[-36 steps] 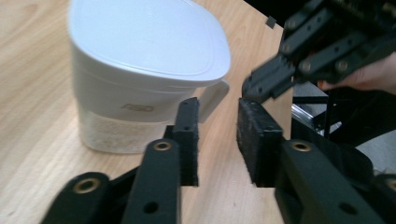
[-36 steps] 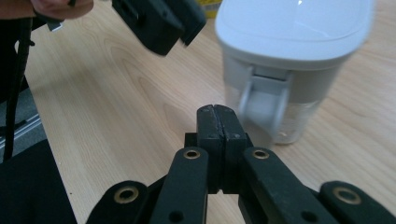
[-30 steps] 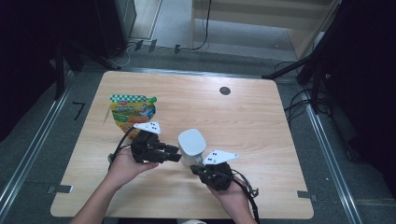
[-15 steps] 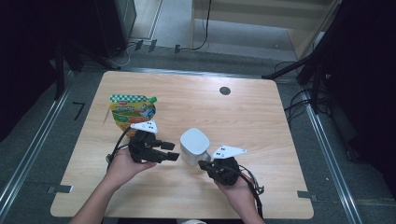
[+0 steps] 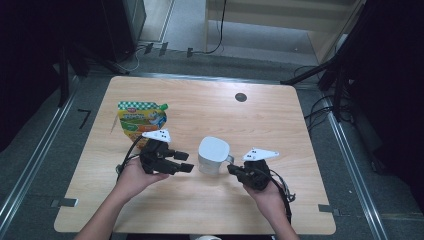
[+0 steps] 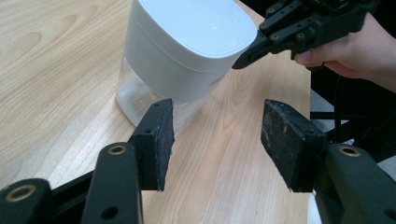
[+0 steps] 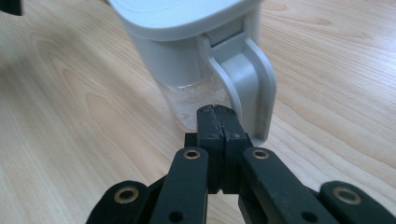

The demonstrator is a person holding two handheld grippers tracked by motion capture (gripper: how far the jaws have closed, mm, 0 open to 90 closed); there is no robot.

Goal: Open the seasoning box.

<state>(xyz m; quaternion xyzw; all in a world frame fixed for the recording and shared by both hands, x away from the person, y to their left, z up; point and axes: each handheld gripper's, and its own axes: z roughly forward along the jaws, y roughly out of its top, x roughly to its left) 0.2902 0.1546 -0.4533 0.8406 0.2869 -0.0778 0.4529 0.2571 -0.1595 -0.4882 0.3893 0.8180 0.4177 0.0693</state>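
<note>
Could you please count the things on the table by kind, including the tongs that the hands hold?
Jug with white lid: 1
Printed food pouch: 1
Tongs: 2, the left tongs with jaws open and the right tongs with jaws shut beside the jug's handle
Dark round spot in the tabletop: 1
Total: 5
</note>
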